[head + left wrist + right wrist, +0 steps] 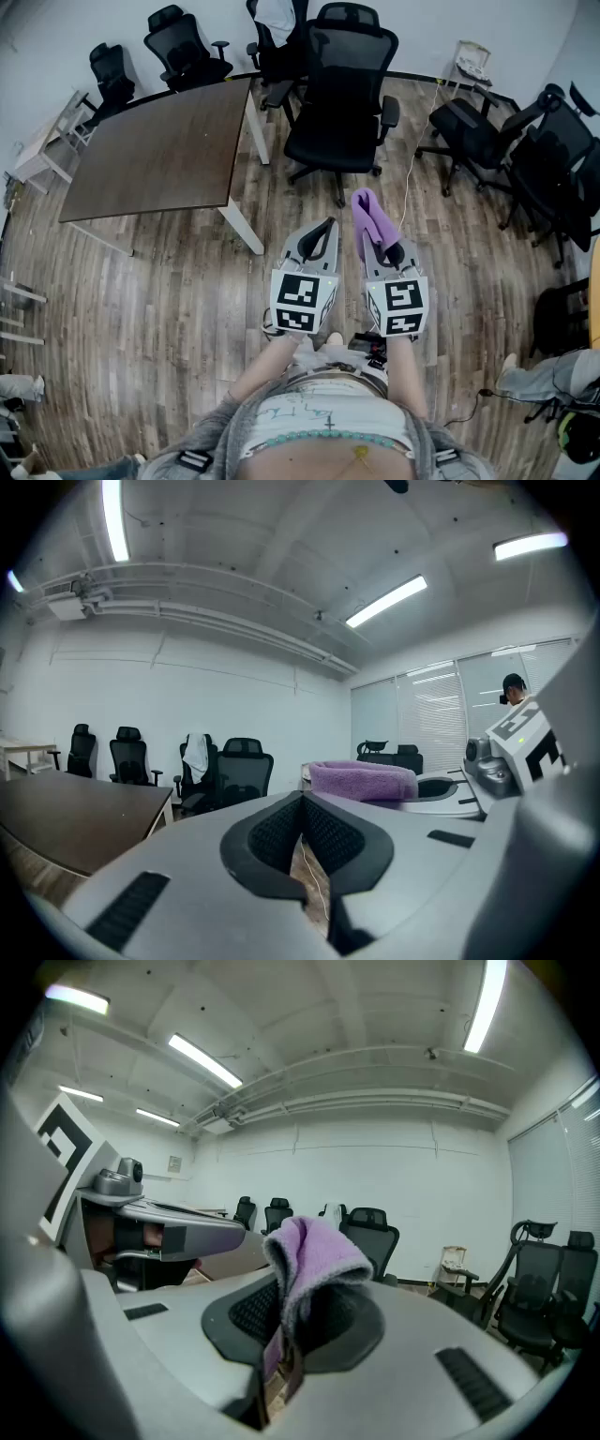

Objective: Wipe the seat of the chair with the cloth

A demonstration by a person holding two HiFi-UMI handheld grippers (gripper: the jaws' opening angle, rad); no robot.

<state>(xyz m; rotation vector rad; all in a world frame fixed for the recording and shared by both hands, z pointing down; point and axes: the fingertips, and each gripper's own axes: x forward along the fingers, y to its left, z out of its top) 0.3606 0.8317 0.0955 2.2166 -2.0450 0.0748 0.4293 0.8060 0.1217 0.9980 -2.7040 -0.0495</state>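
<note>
A black office chair (342, 94) stands ahead of me beside the table, its seat (328, 141) facing me; it also shows as the chair (373, 1237) in the right gripper view. My right gripper (382, 242) is shut on a purple cloth (371, 220), which folds up over the jaws as the cloth (314, 1260). My left gripper (322, 234) is shut with nothing in it, level with the right one. Both are held close to my body, well short of the chair. The left gripper view shows the cloth (364, 780) at its right.
A dark brown table (164, 150) stands to the left of the chair. More black chairs (511, 141) crowd the right side and others (183, 47) line the back wall. A thin cable (410, 178) runs across the wooden floor (169, 300).
</note>
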